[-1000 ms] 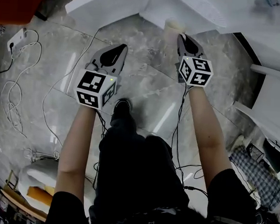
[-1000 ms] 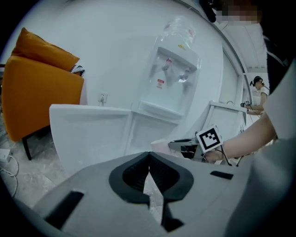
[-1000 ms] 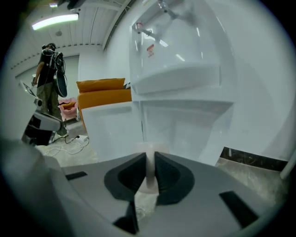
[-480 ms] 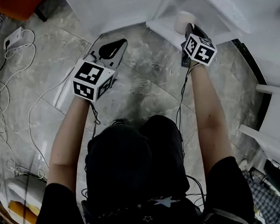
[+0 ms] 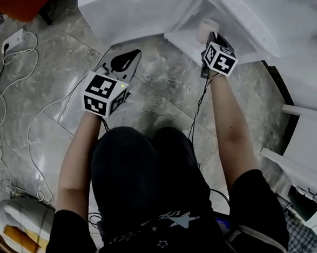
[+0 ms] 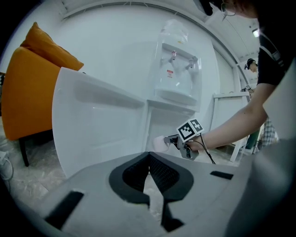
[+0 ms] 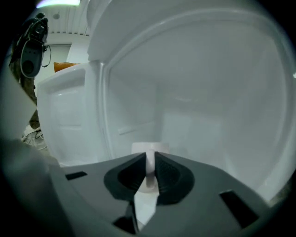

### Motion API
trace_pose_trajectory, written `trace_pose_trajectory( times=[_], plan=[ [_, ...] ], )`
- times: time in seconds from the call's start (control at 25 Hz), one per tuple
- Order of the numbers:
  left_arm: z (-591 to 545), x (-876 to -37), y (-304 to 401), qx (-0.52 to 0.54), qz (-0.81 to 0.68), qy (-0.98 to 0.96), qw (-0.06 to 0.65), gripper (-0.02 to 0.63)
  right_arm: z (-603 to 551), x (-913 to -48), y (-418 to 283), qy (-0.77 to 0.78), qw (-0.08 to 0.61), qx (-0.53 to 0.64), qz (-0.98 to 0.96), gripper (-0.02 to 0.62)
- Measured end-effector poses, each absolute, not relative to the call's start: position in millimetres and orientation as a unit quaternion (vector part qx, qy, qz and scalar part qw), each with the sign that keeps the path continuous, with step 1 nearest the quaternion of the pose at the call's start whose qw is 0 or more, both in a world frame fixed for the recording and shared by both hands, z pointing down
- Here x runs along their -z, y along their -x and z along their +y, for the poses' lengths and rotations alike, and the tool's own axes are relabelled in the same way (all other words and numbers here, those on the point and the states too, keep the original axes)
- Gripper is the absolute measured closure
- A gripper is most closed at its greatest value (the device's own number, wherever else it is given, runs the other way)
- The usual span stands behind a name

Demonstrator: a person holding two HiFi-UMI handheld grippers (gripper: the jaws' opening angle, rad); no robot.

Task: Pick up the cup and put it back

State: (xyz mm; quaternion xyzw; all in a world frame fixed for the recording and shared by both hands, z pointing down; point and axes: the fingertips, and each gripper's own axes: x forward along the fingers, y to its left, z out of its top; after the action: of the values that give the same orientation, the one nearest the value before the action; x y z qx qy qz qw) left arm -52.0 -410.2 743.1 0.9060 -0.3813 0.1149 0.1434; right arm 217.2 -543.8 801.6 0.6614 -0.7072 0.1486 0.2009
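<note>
A pale cup [image 5: 207, 29] hangs at the mouth of the white cabinet's lower compartment [image 5: 182, 39], with my right gripper [image 5: 211, 39] shut on it. In the right gripper view the right gripper [image 7: 151, 161] pinches the cup's handle [image 7: 151, 172] between its pads, and the cup's rim [image 7: 150, 148] shows just beyond, with the cabinet's white inside all around. The left gripper view shows the cup [image 6: 161, 143] and the right gripper [image 6: 174, 139] from the side. My left gripper [image 5: 132, 56] stays shut and empty over the floor, to the left of the cabinet's open door; its pads meet [image 6: 149, 155].
The cabinet's open door [image 5: 119, 9] stands between the two grippers. A water dispenser [image 6: 176, 74] sits on top of the cabinet. An orange chair [image 6: 27, 92] is at the left. Cables and a power strip [image 5: 13, 41] lie on the marble floor at the left.
My right gripper has carried the cup forward from in front of the cabinet into its opening. The left gripper has held about the same place, still shut.
</note>
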Motion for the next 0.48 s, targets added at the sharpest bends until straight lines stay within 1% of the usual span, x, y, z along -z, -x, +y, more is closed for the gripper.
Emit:
trace_pose_trajectory(
  times=[0.32, 0.48],
  plan=[
    [-417, -767, 65, -0.129, -0.413, -0.886, 0.168, 0.595, -563, -830, -220, -0.670, 0.160, -0.145, -0.710, 0.549],
    [-417, -772, 62, -0.140, -0.413, -0.884, 0.170, 0.595, -556, -841, -222, -0.667, 0.161, -0.131, -0.716, 0.548]
  ],
)
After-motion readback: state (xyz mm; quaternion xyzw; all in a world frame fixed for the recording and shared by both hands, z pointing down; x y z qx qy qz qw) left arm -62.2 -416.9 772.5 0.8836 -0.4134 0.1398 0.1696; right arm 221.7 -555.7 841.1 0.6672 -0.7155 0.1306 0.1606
